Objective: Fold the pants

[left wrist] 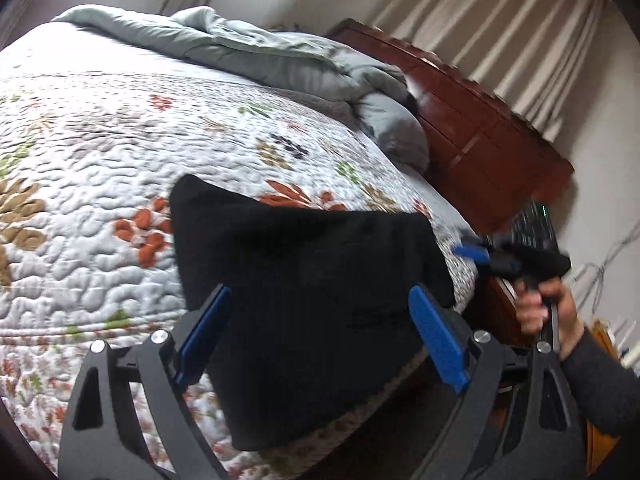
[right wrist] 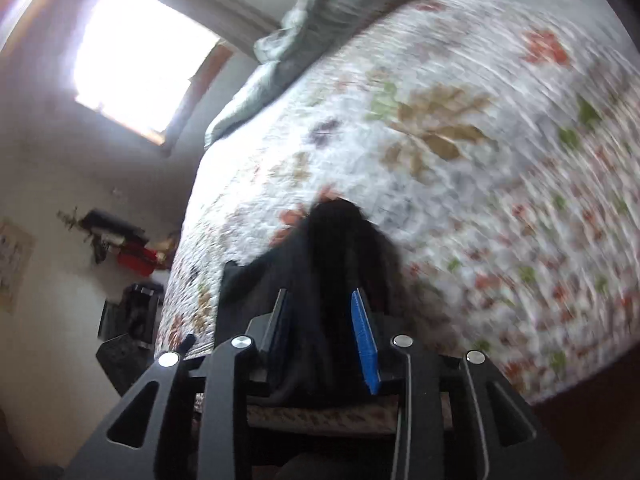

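Note:
The black pants [left wrist: 304, 280] lie folded in a compact dark pile at the near corner of the quilted bed [left wrist: 120, 140]. My left gripper [left wrist: 320, 312] is open, its blue pads [left wrist: 436, 336] spread wide on either side of the pile, just above it. My right gripper [left wrist: 476, 252] shows in the left wrist view at the pile's right edge, held by a hand. In the right wrist view the right gripper [right wrist: 320, 308] has black pants cloth [right wrist: 340, 240] between its blue pads [right wrist: 364, 340]; the jaws stand partly apart around it. The picture is blurred.
A floral quilt [right wrist: 460, 140] covers the bed. A grey-green duvet [left wrist: 280, 52] is bunched at the far side. A dark wooden bed frame [left wrist: 480, 128] and curtains [left wrist: 500, 20] stand on the right. A bright window [right wrist: 136, 56] and dark clutter [right wrist: 128, 312] are beside the bed.

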